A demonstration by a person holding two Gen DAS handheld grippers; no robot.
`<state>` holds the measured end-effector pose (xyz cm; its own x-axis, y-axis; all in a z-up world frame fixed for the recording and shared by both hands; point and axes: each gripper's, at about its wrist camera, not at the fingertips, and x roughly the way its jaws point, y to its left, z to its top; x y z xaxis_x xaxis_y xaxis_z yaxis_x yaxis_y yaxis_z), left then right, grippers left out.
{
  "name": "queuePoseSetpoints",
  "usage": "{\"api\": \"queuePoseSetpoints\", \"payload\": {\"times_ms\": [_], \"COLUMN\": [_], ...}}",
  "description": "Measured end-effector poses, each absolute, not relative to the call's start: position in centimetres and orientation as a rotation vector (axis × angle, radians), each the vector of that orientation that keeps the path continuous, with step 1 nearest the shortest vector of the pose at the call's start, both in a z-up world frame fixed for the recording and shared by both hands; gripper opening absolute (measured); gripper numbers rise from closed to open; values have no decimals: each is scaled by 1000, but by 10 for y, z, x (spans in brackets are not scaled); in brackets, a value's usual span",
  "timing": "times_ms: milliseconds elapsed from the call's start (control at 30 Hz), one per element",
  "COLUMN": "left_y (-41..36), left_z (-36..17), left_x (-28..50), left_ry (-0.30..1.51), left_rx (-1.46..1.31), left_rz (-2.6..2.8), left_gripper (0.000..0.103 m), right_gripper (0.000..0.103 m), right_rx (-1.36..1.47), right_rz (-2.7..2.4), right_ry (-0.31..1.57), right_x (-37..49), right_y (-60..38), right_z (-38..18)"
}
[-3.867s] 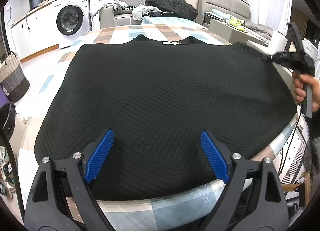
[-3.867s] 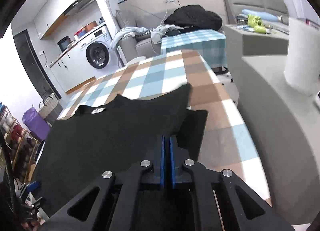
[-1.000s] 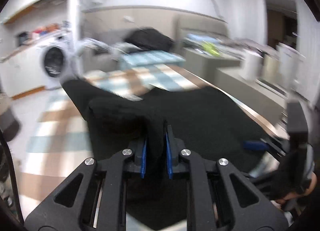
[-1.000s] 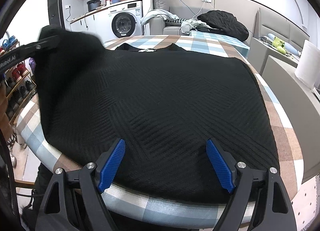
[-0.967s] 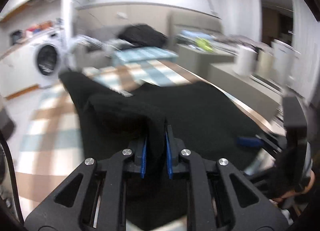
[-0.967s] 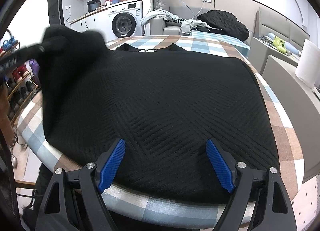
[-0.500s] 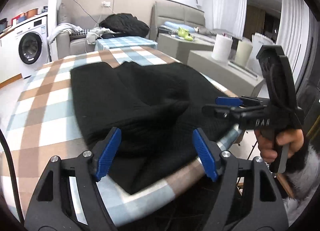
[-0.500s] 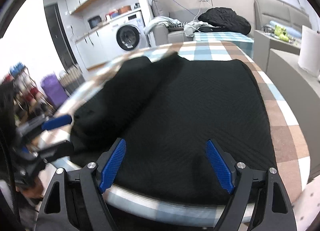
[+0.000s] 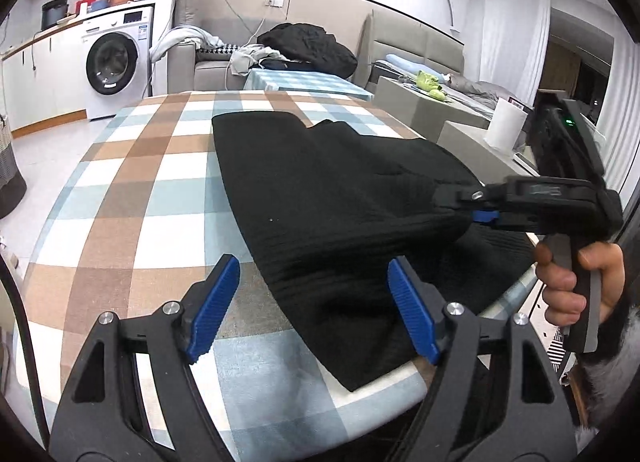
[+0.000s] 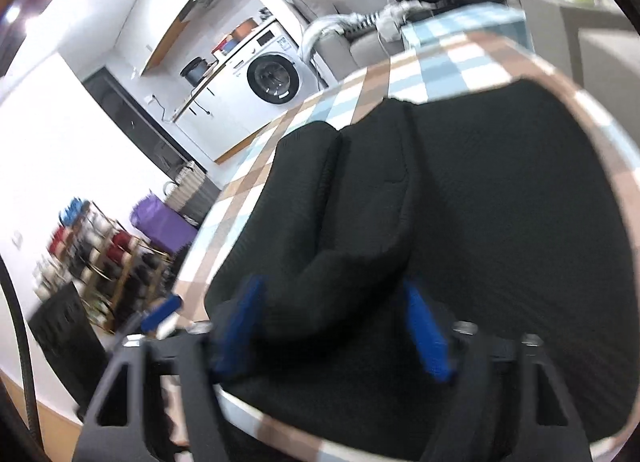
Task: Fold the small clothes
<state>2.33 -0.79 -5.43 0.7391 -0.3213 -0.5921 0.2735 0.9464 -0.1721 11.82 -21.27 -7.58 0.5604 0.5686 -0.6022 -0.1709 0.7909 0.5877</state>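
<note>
Left gripper [image 9: 314, 306]: jaws spread wide, nothing between the pads, angled downward. Right gripper [image 10: 332, 326]: jaws just closing, black fabric bunched between them, gripped by a bare hand [image 9: 576, 282] at its handle.

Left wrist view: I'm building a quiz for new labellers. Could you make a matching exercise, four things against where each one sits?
Things:
1. black sweater
2. washing machine
3. paper towel roll
4. heap of dark clothing

Places:
a. upright on the grey unit at right
b. spread on the checked table
c. piled on the sofa at the back
d. far left, beside white cabinets

Pairs: 1-b, 2-d, 3-a, 4-c
</note>
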Motion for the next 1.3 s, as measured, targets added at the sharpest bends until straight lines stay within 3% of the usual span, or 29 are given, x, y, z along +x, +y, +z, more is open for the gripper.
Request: {"api": "queuePoseSetpoints", "payload": {"times_ms": [33,67,267,367,500,633,833,1033,1100,1167,1200,1300], "left_y": [-8,-7,4,5,-6,-19,-21,-14,-12,-12,-12,-11], "left_z": [-55,-55,-48,-48,-56,-62,-65,-70,-71,-72,-73,-73], "left_x": [24,24,25,26,26,23,26,31,33,34,34,35], "left_ry": [661,659,630,632,666,679,688,699,704,705,707,708], "left_rx": [-72,-71,-111,-118,-76,-30,-33,-50,-61,-62,-62,-73], "left_rz": [-322,-319,-303,-312,-326,-345,-348,-328,-330,-330,-331,-347], "left_gripper": [75,75,75,75,75,75,75,75,75,75,75,75], "right_gripper": [21,12,9,9,10,43,44,46,45,14,9,7], "right_rx": [511,520,610,651,480,361,337,388,372,313,292,291], "right_rz": [459,462,600,571,389,286,294,426,438,422,422,462], "right_ry": [896,914,791,821,922,899,753,972,1051,1068,1048,830], "right_x": [124,127,88,74,73,70,84,162,185,193,194,177], "right_y": [-211,-209,-218,-230,-238,-244,-239,-192,-176,-167,-165,-173], "right_z": [-79,-81,-37,-47,-84,-80,-32,-66,-83,-95,-92,-51]}}
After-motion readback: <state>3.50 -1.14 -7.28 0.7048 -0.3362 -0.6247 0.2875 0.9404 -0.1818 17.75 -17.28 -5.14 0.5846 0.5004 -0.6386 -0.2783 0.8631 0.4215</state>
